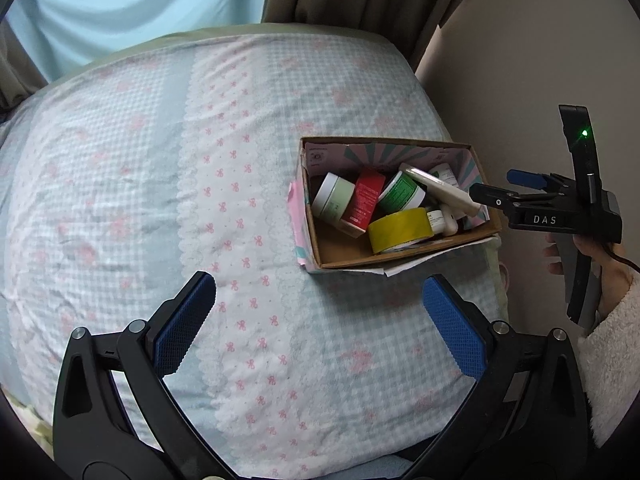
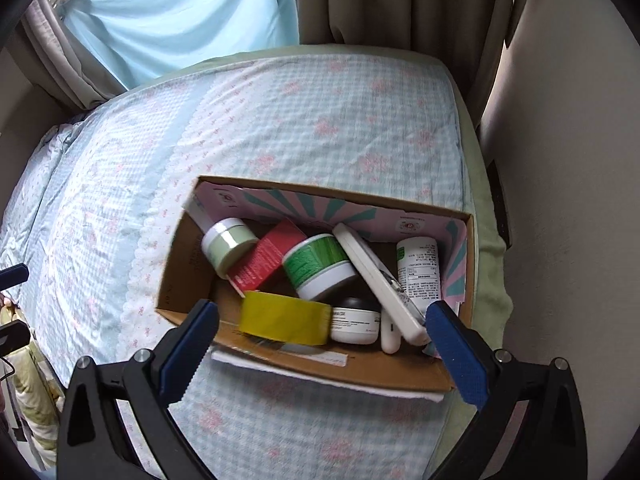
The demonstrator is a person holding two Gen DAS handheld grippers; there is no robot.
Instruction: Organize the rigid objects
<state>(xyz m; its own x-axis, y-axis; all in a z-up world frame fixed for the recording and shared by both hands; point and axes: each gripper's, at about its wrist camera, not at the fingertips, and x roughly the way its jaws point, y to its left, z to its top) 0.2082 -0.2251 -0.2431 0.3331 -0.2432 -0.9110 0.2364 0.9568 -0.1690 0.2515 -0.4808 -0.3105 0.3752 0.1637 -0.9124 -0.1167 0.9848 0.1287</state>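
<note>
1. Cardboard box [image 2: 400, 376] sits on the bed [image 1: 160, 160] near its right edge, close to the wall [image 1: 520, 80]; its top is open, with a white sheet of paper [image 2: 320, 372] sticking out from under its near side.
2. Open room: a wide stretch of bare bedspread lies left of the box and on its far side. On the right only a narrow strip of green mattress edge separates the box from the wall.
3. Right gripper [image 2: 320, 340] is released, jaws spread wide with nothing between the pads, hovering over the near rim of the box. In the left wrist view it reaches in from the right, above the box's right end.
4. Left gripper [image 1: 320, 320] is likewise wide open and empty, over bare bedspread, near the box's front-left side.
5. Box contents, crowded together: yellow tape roll [image 2: 286, 320] at the near wall; green-labelled jar [image 2: 320, 264]; red carton [image 2: 264, 258]; pale green jar [image 2: 228, 246]; long white flat case [image 2: 380, 280] leaning diagonally; white bottle [image 2: 420, 268] with printed text; small black-lidded jar [image 2: 354, 320].
6. Surroundings: brown curtains [image 2: 400, 0] and a light blue drape [image 2: 180, 12] behind the bed.
7. Textures: corrugated brown card with pink-and-teal printed inner flaps; bedspread is checked pale blue with pink bows; gripper pads are blue and ribbed; fluffy white sleeve [image 1: 612, 360].
</note>
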